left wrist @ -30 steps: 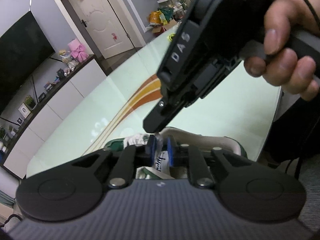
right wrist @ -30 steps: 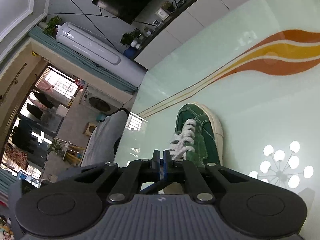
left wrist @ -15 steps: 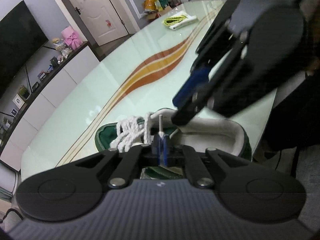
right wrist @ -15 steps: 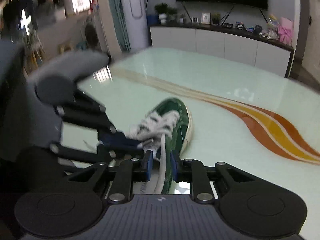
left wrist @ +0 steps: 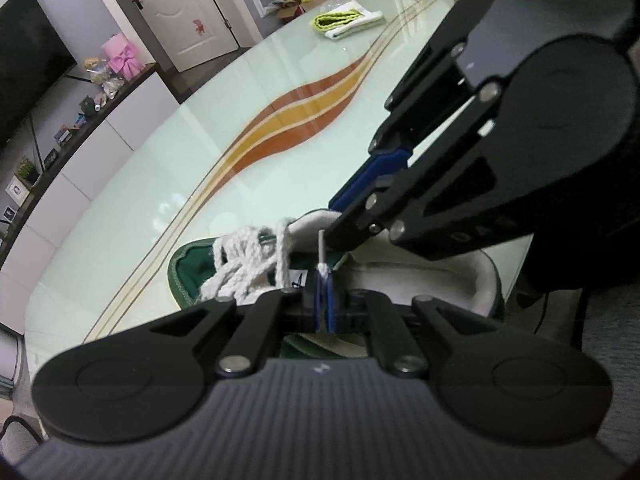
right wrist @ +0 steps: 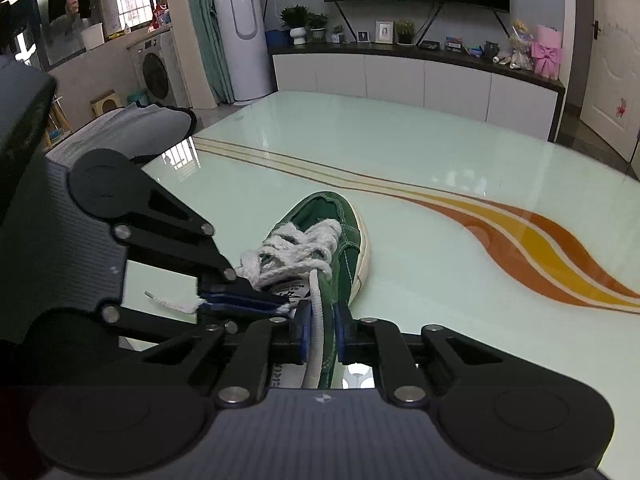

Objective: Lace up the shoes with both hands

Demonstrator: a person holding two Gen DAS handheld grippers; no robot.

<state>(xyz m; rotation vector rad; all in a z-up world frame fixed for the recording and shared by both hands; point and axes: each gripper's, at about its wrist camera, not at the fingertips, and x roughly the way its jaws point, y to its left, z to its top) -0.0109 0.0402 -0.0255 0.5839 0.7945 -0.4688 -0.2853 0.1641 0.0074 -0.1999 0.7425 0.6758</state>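
Green shoe lies on its sole on the pale glass table, toe toward the TV wall, white laces criss-crossed loosely over the tongue. Left gripper: jaws pinched together on one lace end, its stiff tip standing upright above the pads; in the right view the same end trails out behind the blue pads. Right gripper: jaws narrow but not closed, a second lace strand running between the pads; contact with either pad unclear. Both grippers sit close together over the shoe's opening. Folded yellow-white cloth lies well apart at the table's far end.
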